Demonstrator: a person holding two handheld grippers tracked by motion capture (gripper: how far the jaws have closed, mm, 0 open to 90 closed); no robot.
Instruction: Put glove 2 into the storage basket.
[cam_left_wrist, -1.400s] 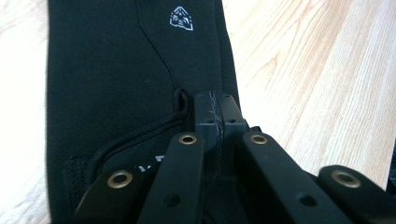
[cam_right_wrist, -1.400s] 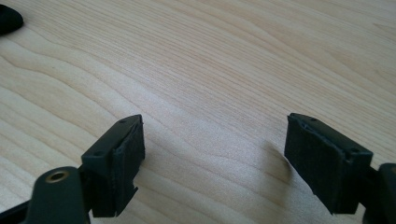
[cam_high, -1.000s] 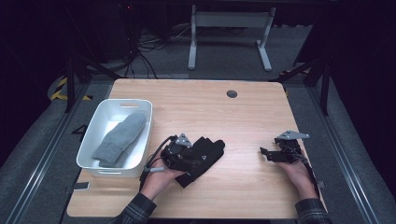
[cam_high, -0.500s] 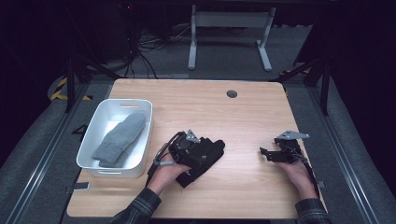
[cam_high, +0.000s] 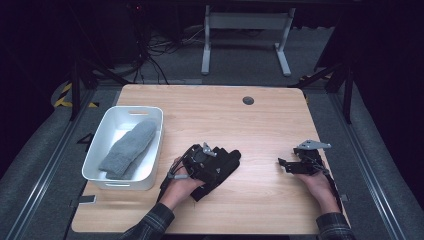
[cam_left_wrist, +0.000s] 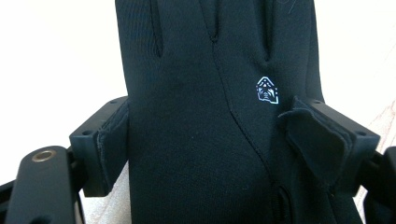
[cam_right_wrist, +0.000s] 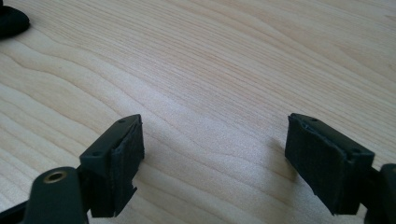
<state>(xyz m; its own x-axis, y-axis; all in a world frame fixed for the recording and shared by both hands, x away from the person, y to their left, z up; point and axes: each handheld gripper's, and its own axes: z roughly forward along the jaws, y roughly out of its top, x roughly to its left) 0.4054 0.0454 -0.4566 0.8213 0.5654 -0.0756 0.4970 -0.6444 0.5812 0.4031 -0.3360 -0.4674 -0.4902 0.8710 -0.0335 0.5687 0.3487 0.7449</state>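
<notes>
A black glove (cam_high: 231, 159) lies flat on the wooden table (cam_high: 260, 125), left of the middle. My left gripper (cam_high: 217, 164) rests low over it. In the left gripper view the glove (cam_left_wrist: 196, 70), with a small white logo, runs between the jaws of the left gripper (cam_left_wrist: 215, 122). The jaws have just been opening and stand wide at either edge of the unbunched fabric. My right gripper (cam_high: 283, 165) sits at the right of the table, pointing left. In its own view the right gripper (cam_right_wrist: 215, 135) is open over bare wood.
A white bin (cam_high: 150, 150) stands at the table's left edge with a grey knitted mitten (cam_high: 127, 147) inside. A round cable hole (cam_high: 248, 100) sits near the far edge. A tip of the black glove (cam_right_wrist: 11, 21) shows far off from the right gripper.
My left gripper has shifted slightly right and lower onto the black glove, and its jaws have spread. The right gripper has stayed put.
</notes>
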